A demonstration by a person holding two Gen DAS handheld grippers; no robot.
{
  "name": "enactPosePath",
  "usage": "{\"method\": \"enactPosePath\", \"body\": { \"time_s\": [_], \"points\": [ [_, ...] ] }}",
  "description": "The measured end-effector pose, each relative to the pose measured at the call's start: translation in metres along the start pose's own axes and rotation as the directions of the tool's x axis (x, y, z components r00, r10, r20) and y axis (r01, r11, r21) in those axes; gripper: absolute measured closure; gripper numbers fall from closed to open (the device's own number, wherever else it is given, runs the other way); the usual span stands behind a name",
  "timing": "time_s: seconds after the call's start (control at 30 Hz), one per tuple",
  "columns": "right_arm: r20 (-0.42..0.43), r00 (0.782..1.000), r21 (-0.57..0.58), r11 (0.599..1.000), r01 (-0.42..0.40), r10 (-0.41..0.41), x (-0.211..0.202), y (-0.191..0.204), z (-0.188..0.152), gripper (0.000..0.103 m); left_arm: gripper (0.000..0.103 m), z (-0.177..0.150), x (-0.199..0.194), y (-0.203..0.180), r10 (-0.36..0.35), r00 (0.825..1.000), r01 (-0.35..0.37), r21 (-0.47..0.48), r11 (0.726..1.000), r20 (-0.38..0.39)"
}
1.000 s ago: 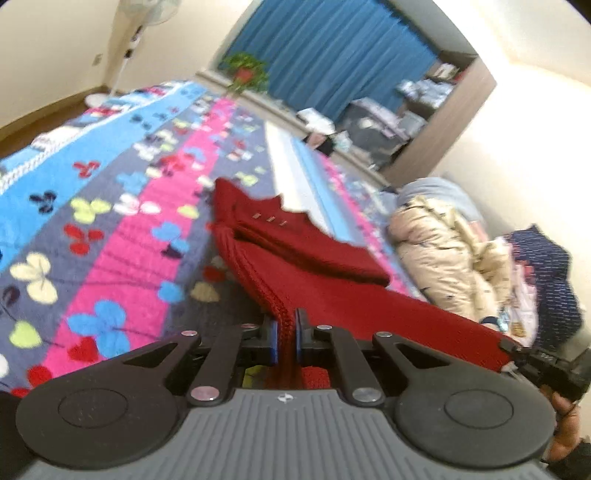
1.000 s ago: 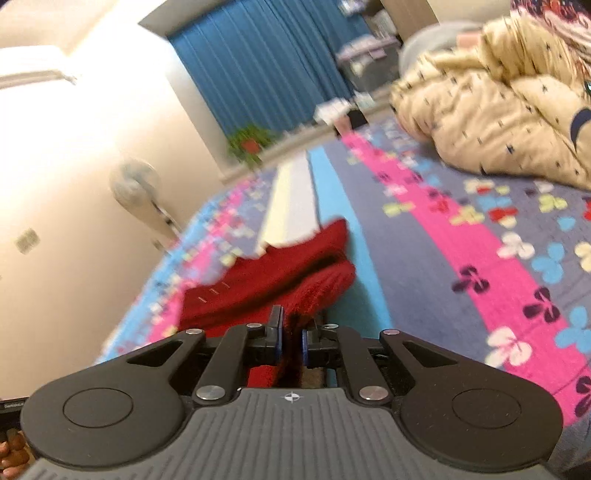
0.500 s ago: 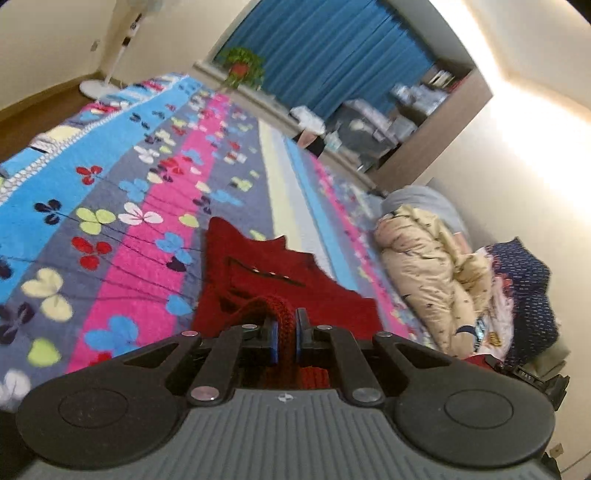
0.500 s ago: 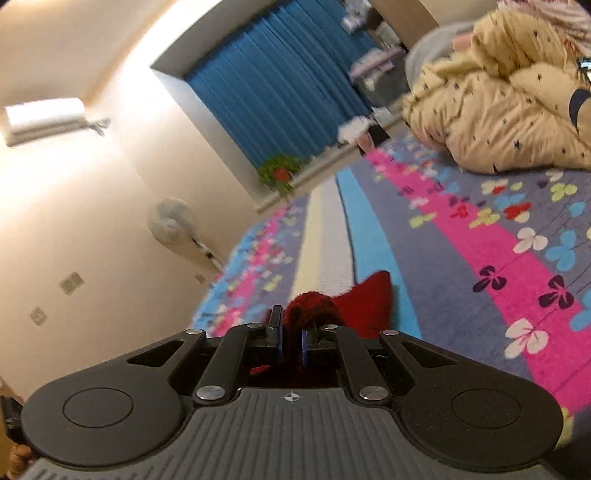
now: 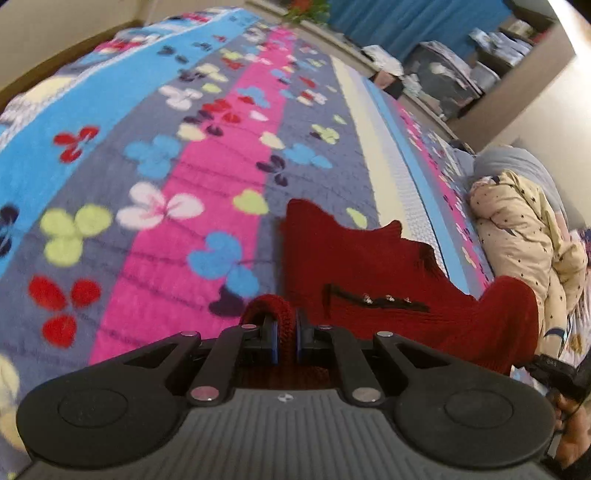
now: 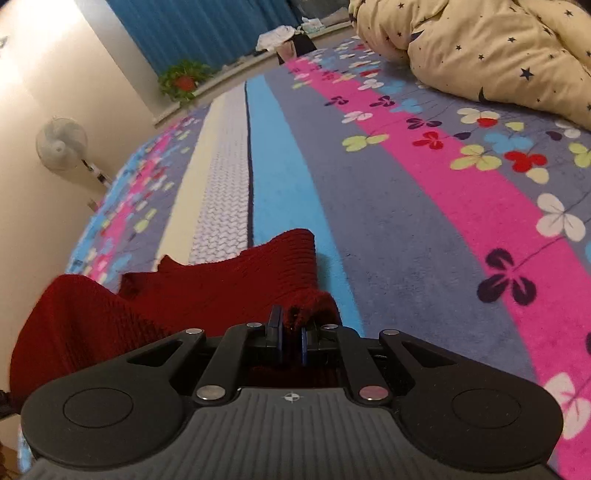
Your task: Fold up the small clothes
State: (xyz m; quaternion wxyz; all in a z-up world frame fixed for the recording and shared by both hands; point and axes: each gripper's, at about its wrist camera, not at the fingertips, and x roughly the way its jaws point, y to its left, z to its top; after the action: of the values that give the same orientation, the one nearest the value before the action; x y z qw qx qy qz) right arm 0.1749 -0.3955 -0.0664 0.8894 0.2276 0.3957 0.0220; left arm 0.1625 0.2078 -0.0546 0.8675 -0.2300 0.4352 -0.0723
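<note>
Lowered red knit garment (image 5: 369,273), edges pinched between both grippers' fingers (image 6: 275,328).

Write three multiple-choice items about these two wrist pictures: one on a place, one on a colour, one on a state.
1. Where does the dark red knitted garment lie?
A. on the flower-patterned striped bed cover
B. on a wooden floor
C. on a chair

2. What colour is the curtain behind the potted plant?
A. yellow
B. blue
C. white

3. What is the state of the left gripper and the right gripper?
A. both open and empty
B. only the left one holds cloth
C. each shut on an edge of the garment

Answers:
1 A: bed cover shows all around the spread part of the garment.
2 B: the pleated cloth above the plant is blue.
3 C: in each wrist view red knit is pinched between the fingers.
</note>
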Motion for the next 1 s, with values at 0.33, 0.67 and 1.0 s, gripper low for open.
{"method": "enactPosePath", "body": {
  "time_s": [0.33, 0.67, 1.0],
  "points": [
    [-0.002, 1.000, 0.075, 0.997, 0.005, -0.004, 0.011, -0.010, 0.007, 0.094, 0.087, 0.009, 0.001, 0.016, -0.093, 0.995, 0.097, -0.164, 0.982, 0.032],
    [0.106, 0.994, 0.147, 0.989, 0.009, -0.024, -0.017, -0.020, 0.006, 0.079, 0.059, 0.008, -0.041, 0.046, -0.040, 0.986, 0.088, -0.297, 0.951, 0.164],
    [0.121, 0.993, 0.240, 0.970, -0.022, -0.007, -0.032, -0.047, 0.003, 0.056, 0.049, -0.006, -0.038, 0.034, 0.020, 0.998, -0.015, -0.104, 0.994, 0.052]
  ]
}}
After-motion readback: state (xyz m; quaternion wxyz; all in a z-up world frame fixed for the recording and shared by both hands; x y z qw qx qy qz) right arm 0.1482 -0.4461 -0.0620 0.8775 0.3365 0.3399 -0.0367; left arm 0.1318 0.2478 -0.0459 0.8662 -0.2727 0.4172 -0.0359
